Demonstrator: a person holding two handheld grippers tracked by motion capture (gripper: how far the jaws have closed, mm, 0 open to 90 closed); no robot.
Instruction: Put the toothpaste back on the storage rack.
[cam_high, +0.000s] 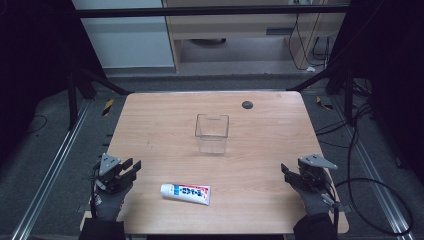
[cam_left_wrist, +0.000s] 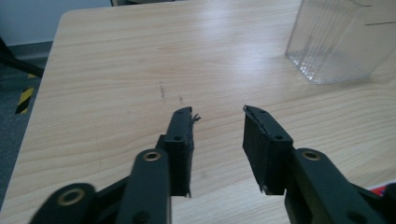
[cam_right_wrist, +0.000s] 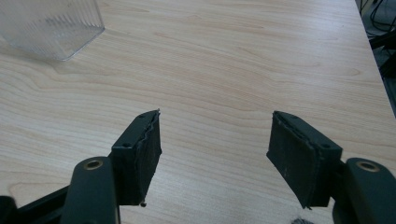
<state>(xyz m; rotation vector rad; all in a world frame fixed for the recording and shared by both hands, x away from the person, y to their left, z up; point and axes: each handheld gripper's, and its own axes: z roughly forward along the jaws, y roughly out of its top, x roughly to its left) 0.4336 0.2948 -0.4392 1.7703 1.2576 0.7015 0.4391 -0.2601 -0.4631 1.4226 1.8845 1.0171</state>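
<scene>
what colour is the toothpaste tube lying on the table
The toothpaste tube is white with a blue band and red lettering; the high view shows it best.

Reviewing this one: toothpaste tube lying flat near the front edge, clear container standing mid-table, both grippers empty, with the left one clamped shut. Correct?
Not quite. The left gripper stands open, its jaws apart over bare table, as the left gripper view shows. The toothpaste tube, the clear container and the empty right gripper are as you say.

The tube, lower middle of the high view, bears blue and red print, too small to read.
</scene>
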